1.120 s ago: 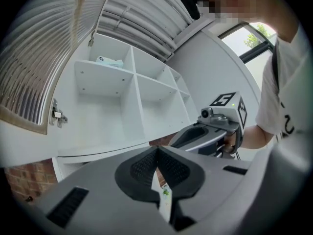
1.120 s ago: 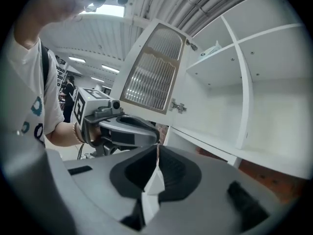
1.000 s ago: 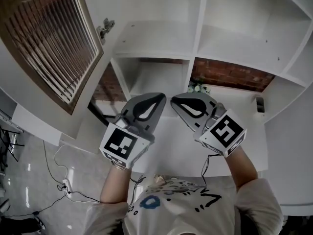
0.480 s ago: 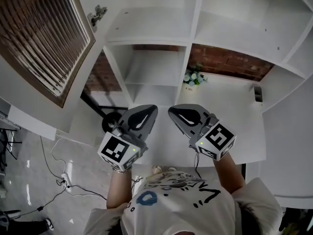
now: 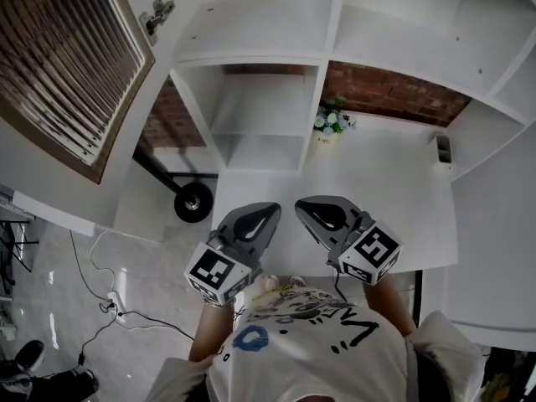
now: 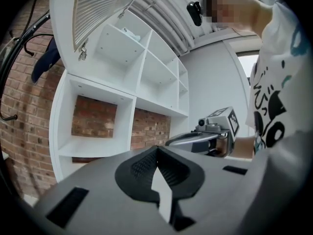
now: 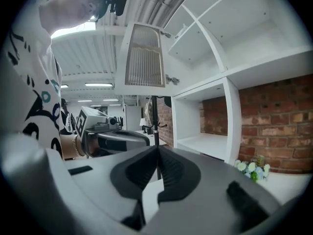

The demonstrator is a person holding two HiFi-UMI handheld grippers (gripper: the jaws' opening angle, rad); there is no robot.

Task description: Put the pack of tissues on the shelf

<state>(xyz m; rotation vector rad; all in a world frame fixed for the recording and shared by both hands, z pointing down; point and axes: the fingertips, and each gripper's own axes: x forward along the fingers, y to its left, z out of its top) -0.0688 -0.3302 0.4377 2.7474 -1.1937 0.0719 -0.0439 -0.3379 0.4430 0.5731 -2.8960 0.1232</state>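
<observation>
Both claws have dropped toward 6 o'clock, away from the shelf (image 5: 251, 33). Left gripper (image 5: 266, 214) and right gripper (image 5: 306, 212): jaws together, empty. I judge this a retreat, with placing likely over.

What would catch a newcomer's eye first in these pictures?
The left gripper and right gripper, both shut and empty, hover side by side over the near edge of the white desk. Beyond them a white shelf unit backs onto brick, with a small flower pot at its foot.
</observation>
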